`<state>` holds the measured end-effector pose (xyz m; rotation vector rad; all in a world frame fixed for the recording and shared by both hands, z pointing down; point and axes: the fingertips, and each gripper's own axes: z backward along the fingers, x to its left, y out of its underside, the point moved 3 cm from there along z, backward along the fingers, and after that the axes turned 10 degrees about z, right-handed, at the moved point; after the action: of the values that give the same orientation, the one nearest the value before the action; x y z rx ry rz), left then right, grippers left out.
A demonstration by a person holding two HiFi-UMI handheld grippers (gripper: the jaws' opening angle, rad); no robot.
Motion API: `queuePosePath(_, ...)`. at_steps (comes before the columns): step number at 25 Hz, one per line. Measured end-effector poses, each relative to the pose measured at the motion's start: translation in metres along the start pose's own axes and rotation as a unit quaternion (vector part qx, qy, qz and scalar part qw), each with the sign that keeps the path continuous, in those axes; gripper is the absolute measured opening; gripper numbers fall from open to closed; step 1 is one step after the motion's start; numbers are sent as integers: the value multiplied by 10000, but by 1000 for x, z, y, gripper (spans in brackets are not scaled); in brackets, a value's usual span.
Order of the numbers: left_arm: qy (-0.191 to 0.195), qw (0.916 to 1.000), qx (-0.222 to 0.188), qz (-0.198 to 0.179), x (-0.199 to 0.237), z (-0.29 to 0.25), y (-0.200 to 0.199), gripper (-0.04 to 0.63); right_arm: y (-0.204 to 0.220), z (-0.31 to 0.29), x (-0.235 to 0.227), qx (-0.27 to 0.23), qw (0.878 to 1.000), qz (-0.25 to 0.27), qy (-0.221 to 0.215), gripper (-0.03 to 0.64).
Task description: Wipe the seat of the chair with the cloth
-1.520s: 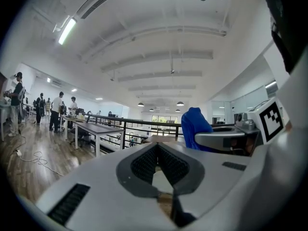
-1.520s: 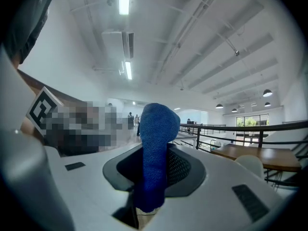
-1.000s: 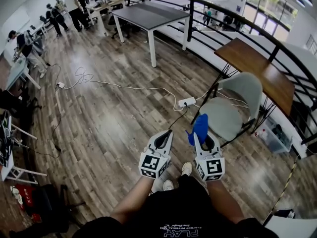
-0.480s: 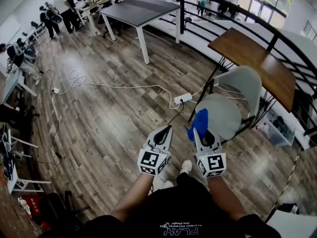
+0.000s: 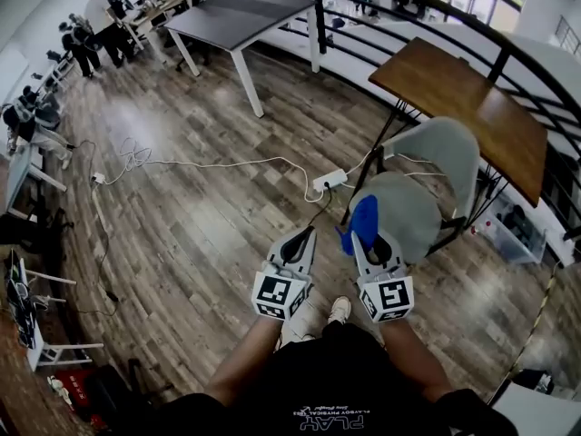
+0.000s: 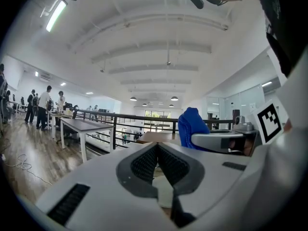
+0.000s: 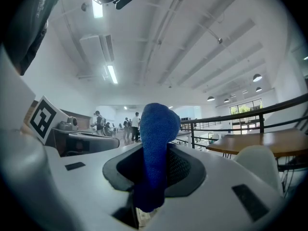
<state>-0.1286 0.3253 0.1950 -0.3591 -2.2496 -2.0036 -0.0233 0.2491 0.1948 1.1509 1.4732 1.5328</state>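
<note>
Right gripper (image 5: 362, 242) is clamped on a blue cloth (image 7: 156, 129), which stands up from between its jaws in a folded bundle and pokes out past their tips. Left gripper (image 5: 306, 234) is held just beside it, level with it, its jaws pressed together with nothing between them.

Just ahead of the right gripper and a little to its right is the grey chair (image 5: 441, 149). From the head view the cloth overlaps the near left edge of the seat (image 5: 410, 209), though whether it touches cannot be told. Beyond the chair stands a brown table (image 5: 458, 105).

On the wooden floor (image 5: 200, 234) ahead of the left gripper lies a white power strip (image 5: 329, 181), its cable (image 5: 218, 163) trailing off to that gripper's left. A dark grey table (image 5: 238, 16) stands well ahead, and people (image 5: 93, 16) are farther off to the left.
</note>
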Motion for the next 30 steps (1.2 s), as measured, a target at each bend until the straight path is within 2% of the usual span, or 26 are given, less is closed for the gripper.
queuePosePath(12, 216, 9994, 255, -92, -4, -72, -2, 6, 17, -22, -55, -11, 9998, -127, 166, 108)
queuePosePath(18, 572, 9981, 209, -63, 7, -108, -14, 6, 12, -48, -69, -6, 9994, 98, 330, 109)
queuePosePath(21, 790, 9966, 177, -162, 18, -129, -25, 8, 5, -67, -77, -73, 9987, 155, 472, 109)
queuePosePath(30, 1369, 9895, 250, -383, 69, -185, -49, 6, 1, -133, -92, -153, 9950, 77, 985, 109)
